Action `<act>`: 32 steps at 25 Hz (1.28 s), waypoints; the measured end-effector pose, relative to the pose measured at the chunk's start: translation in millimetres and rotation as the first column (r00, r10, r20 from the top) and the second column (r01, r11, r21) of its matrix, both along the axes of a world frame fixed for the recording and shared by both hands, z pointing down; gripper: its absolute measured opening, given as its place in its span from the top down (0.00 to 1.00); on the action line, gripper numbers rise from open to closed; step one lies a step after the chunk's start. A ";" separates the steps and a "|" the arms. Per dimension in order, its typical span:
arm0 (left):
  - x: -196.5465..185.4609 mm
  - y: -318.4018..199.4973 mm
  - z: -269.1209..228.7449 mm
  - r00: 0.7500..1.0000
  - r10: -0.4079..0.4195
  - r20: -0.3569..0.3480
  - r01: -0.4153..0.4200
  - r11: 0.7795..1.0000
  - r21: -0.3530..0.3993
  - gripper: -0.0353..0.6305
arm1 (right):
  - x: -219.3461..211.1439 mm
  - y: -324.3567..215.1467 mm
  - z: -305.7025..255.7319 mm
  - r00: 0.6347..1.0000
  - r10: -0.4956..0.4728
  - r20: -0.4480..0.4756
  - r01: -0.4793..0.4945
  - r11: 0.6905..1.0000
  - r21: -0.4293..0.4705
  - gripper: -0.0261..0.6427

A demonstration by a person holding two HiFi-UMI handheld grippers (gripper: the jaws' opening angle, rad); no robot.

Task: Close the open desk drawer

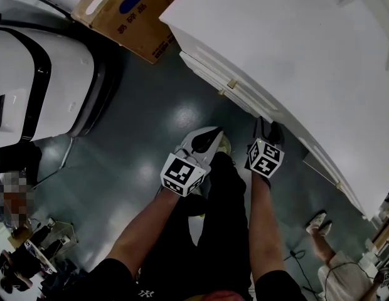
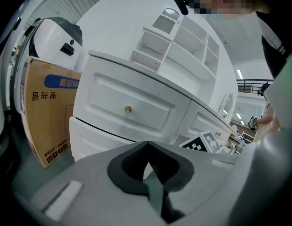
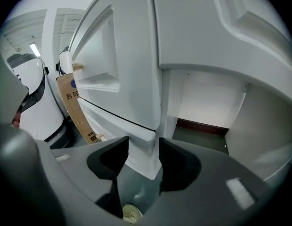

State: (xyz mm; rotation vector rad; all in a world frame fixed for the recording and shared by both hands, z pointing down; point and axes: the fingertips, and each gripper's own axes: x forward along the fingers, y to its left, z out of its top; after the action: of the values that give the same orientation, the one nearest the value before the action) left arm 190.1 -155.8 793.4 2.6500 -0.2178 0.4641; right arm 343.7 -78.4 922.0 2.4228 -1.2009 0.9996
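– Logging head view first. Jaws?
– Left gripper [image 1: 214, 133] tapers to one closed point over the floor [image 1: 150, 137], nothing in it. Right gripper [image 1: 268, 130] is just beside it, nose under the front edge of the white desk [image 1: 295, 55]; its jaws are too dark to read in this view.
– Counts?
– Two grippers, two marker cubes, two brass knobs along the desk front, one cardboard box [image 1: 132, 17], one white machine [image 1: 37, 74].
– Left gripper view?
– Jaws meet at the tips and grip nothing. Beyond them is the upper drawer [image 2: 132, 105] with one knob [image 2: 128, 109]. The lower drawer [image 2: 92, 138] sits under it with a dark gap along its top edge and seems a little proud. How far out it stands, I cannot tell.
– Count there?
– Two drawer fronts in that stack. A second knob shows further right, so two knobs. One box, one machine, and one marker cube, the right gripper's.
– Right gripper view?
– Jaws stand wide apart. The white bottom corner of the drawer stack [image 3: 145, 157] shows in the gap between them. Neither pad visibly presses on it, so nothing is held.
– The task's thing?
– The lower drawer is just ahead and left of the jaws, below the dark seam. One knob is in sight on the upper front.
– Anything else?
– One shoe [image 3: 131, 213] on the floor below the jaws.
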 end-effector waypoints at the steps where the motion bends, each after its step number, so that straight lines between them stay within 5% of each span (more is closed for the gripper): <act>1: 0.7 -0.2 0.4 1.000 0.000 0.000 0.000 1.000 0.000 0.95 | 2.1 -1.0 0.5 1.000 0.004 -0.001 -0.004 1.000 0.002 0.62; 9: 5.1 -0.4 2.3 1.000 -0.005 0.002 0.005 1.000 0.000 0.95 | 8.9 0.5 1.6 0.999 0.022 -0.023 -0.022 1.000 -0.011 0.67; 15: 2.7 -0.7 -7.7 1.000 -0.025 0.001 0.025 1.000 -0.002 0.95 | 9.6 -0.1 4.8 0.987 0.148 0.057 -0.147 0.989 -0.018 0.66; 22: -6.8 0.6 -21.5 0.999 -0.038 0.003 0.038 0.999 -0.013 0.95 | 4.1 9.4 6.0 0.983 0.161 0.092 -0.155 0.986 -0.065 0.74; 25: -11.9 5.3 -35.5 0.999 -0.035 0.013 0.036 0.999 -0.020 0.95 | -11.4 9.7 -16.5 0.987 0.112 0.114 -0.107 0.993 -0.047 0.91; 32: -41.4 26.4 -103.9 0.999 -0.031 0.017 0.031 0.998 -0.046 0.95 | -69.9 11.4 -129.6 0.994 -0.011 0.107 0.002 0.996 0.091 0.93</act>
State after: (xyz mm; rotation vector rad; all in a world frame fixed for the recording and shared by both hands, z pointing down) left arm 148.7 -129.3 689.6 2.5949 -0.2501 0.4756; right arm 273.8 -67.0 792.4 2.4595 -1.3156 1.1090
